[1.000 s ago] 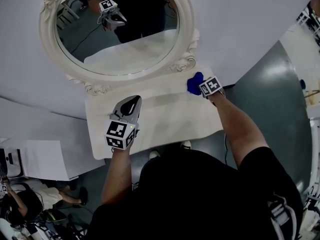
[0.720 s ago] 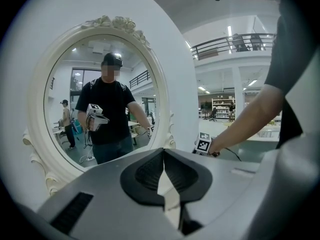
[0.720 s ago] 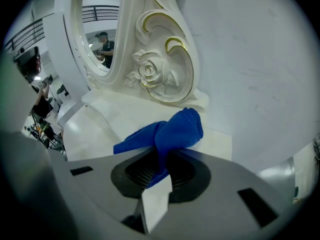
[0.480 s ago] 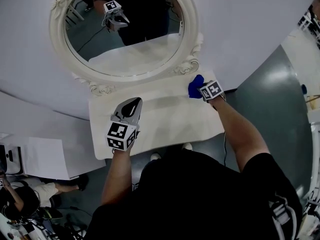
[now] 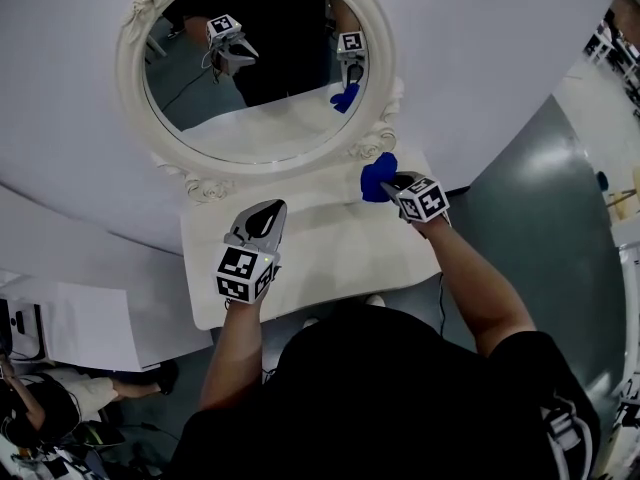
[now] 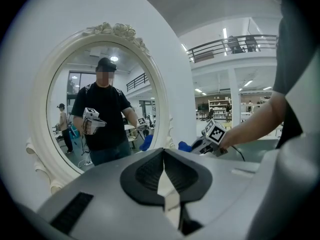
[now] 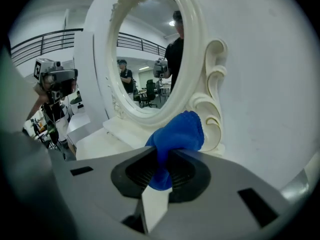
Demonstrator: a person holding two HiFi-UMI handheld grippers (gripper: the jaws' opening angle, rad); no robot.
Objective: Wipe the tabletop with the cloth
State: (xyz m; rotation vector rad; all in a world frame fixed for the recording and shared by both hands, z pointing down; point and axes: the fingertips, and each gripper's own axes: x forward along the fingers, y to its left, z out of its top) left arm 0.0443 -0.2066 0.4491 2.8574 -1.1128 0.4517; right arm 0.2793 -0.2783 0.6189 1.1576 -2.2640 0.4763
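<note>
Bright blue cloth [image 7: 178,132], bunched in a soft wad, is pinched by the right gripper [image 7: 160,175], seemingly touching the tabletop [image 5: 330,243]; left gripper [image 6: 163,176] closed, empty.

The cloth [image 5: 378,176] is blue, soft and bunched into a wad, pinched between the jaws of the right gripper [image 5: 388,185]. It sits at the far right corner of the white tabletop [image 5: 330,253], just beside the scrolled base of the mirror frame [image 5: 372,149].
</note>
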